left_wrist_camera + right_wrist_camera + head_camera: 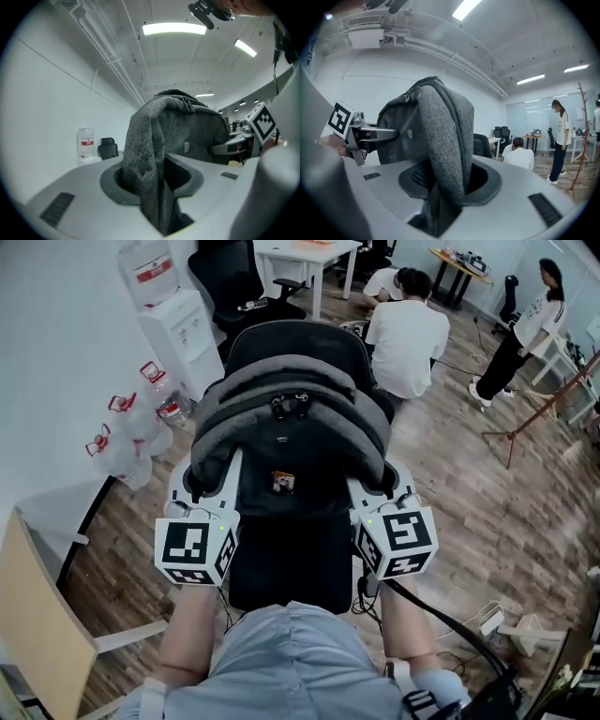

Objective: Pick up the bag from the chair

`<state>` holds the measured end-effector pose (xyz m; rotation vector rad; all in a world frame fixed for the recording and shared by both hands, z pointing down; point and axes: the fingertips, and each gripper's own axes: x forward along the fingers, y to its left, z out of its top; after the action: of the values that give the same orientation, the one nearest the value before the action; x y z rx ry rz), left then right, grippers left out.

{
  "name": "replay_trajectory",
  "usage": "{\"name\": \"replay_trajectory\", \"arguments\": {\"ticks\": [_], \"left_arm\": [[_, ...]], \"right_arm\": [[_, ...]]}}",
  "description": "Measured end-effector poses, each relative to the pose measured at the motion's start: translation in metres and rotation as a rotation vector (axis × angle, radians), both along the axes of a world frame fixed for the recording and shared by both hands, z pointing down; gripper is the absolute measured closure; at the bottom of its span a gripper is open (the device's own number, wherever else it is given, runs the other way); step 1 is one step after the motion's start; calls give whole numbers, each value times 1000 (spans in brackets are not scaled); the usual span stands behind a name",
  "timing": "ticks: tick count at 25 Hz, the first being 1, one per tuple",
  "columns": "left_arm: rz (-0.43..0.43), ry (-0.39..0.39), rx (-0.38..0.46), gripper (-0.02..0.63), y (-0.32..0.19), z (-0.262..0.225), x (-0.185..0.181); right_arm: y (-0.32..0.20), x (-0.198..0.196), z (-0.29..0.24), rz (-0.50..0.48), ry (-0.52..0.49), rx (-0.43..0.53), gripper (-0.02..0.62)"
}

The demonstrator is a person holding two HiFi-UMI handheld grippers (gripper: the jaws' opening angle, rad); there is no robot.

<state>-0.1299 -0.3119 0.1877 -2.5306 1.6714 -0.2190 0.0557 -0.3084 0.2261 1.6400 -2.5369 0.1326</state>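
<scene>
Left gripper and right gripper, jaws tight on straps of bag

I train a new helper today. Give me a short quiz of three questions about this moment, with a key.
1. True or false: the left tool is empty.
2. What does the right tool grip? A) a bottle B) a strap of the grey backpack C) a cable
3. Fill in: past the backpack shows the back of a black ____.
Key: 1 false; 2 B; 3 chair.
</scene>
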Motion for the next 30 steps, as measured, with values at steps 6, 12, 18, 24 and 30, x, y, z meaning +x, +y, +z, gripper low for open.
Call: {"name": "replay_trajectory", "arguments": {"ticks": [6,12,18,24,30], "left_arm": [[-8,1,49,469,4,-25,-11],[-2,-2,58,471,10,-29,-8],[14,6,49,471,14,-25,-4],[22,1,58,472,19,-29,-2],[24,1,63,472,22,-34,2]], "right_arm": [[2,-11,-24,6,1,43,468],[12,-9,-28,24,12,56,474],[19,-5,-27,42,23,55,475],[25,-3,-30,53,20,62,476],[28,1,-34,57,23,69,476]]}}
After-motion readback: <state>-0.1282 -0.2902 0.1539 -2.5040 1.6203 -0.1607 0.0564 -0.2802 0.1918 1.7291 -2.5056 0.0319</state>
